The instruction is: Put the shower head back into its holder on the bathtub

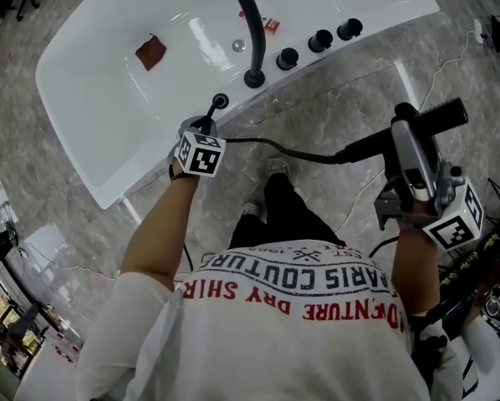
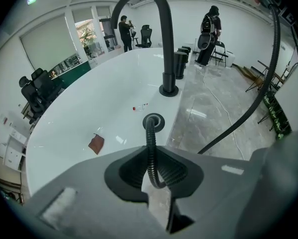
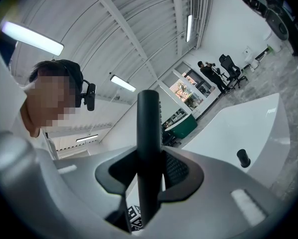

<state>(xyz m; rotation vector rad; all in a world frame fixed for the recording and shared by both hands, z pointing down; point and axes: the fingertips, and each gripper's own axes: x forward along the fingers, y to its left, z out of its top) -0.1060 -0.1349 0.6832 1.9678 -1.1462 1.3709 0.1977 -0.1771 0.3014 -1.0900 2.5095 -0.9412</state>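
Note:
The black stick-shaped shower head (image 1: 434,120) hangs over the floor to the right of the white bathtub (image 1: 108,132), and my right gripper (image 1: 405,140) is shut on it. In the right gripper view its handle (image 3: 149,133) stands upright between the jaws of the right gripper (image 3: 149,178). Its black ribbed hose (image 1: 275,147) runs left to my left gripper (image 1: 210,125), which is shut on it just short of the round holder hole (image 1: 220,101) on the tub rim. In the left gripper view the hose (image 2: 150,146) rises out of the holder (image 2: 153,122) into the left gripper (image 2: 156,178).
A tall black curved faucet (image 1: 252,32) and three black knobs (image 1: 319,40) stand on the tub rim right of the holder. A brown patch (image 1: 151,53) lies in the tub. Cables (image 1: 451,57) trail over the marble floor. People and chairs (image 2: 209,31) are far behind.

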